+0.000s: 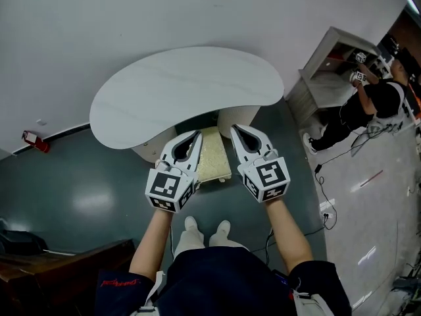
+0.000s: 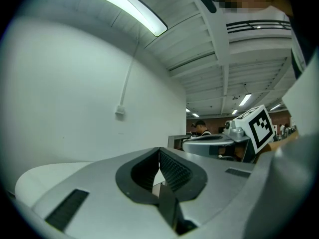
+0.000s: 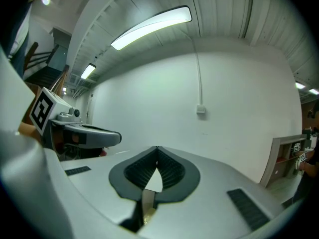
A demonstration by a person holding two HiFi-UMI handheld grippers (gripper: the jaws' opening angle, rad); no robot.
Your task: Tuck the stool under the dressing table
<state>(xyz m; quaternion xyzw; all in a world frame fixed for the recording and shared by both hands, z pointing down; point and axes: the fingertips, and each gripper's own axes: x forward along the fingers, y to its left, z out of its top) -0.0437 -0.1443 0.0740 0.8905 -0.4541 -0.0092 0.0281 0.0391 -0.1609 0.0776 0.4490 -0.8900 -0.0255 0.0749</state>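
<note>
Near: left gripper [image 1: 196, 135] and right gripper [image 1: 234, 130], both pressed together, pinching nothing. Past them, either side of cream stool [image 1: 212, 155], half under white dressing table [image 1: 184, 87]. Stool seen from head view only; from gripper views just tabletop, wall [image 3: 224, 83], ceiling light [image 2: 124, 6].

Person [image 1: 375, 101] bends at grey shelf unit [image 1: 327, 81]; red object [image 1: 34, 141], perhaps a clamp.

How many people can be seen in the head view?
2. The wearer stands at the bottom edge, facing the table. The other person bends at a shelf at the upper right. More people may be outside the frame.
</note>
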